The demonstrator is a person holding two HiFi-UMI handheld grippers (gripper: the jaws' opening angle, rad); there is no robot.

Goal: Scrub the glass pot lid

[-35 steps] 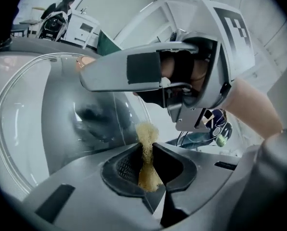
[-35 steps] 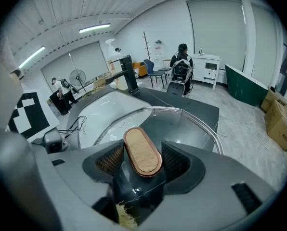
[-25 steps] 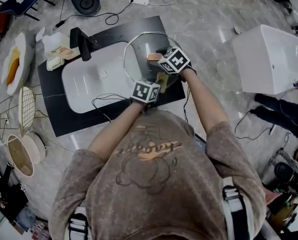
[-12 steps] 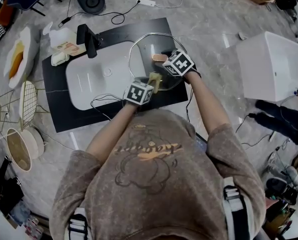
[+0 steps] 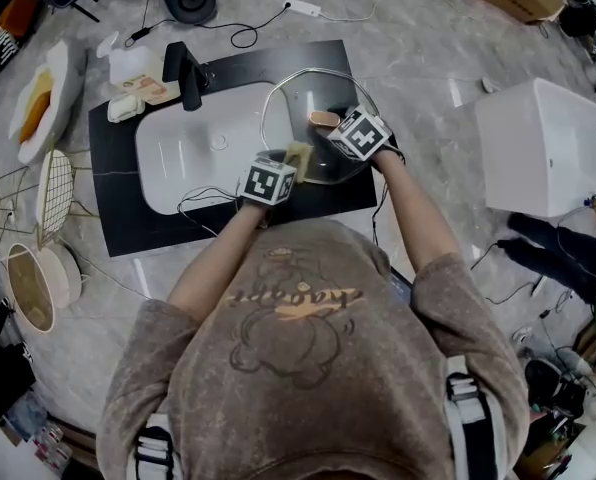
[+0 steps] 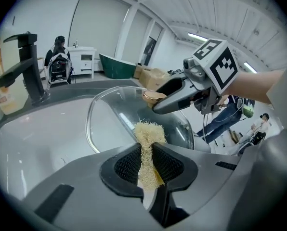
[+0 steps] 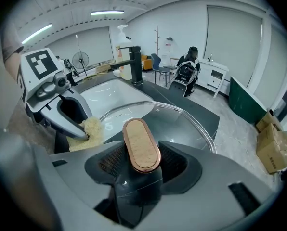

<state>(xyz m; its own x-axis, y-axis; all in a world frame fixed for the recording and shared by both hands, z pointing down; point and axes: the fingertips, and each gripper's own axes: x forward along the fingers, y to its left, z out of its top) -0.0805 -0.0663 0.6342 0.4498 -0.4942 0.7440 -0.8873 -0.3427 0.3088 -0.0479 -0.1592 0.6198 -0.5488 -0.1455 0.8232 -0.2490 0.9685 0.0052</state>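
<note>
The glass pot lid (image 5: 313, 93) is held tilted over the right end of the sink, its rim a metal ring. My right gripper (image 5: 330, 125) has the lid's oval cork-topped handle (image 7: 141, 145) between its jaws, which are closing on it. My left gripper (image 5: 291, 163) is shut on a pale fibrous scrubber (image 6: 148, 141), whose tuft sticks out past the pads toward the lid's (image 6: 119, 114) near side. In the right gripper view the scrubber (image 7: 91, 131) sits at the lid's left edge.
A white sink basin (image 5: 183, 153) is set in a black counter (image 5: 118, 218) with a black faucet (image 5: 186, 76) at its far side. A soap bottle (image 5: 136, 66) and a bar stand by the faucet. A white box (image 5: 553, 138) is on the right, a wire rack (image 5: 53, 196) on the left.
My left gripper and the scrubber have slid leftward along the lid's near edge. The right gripper has stayed on the handle.
</note>
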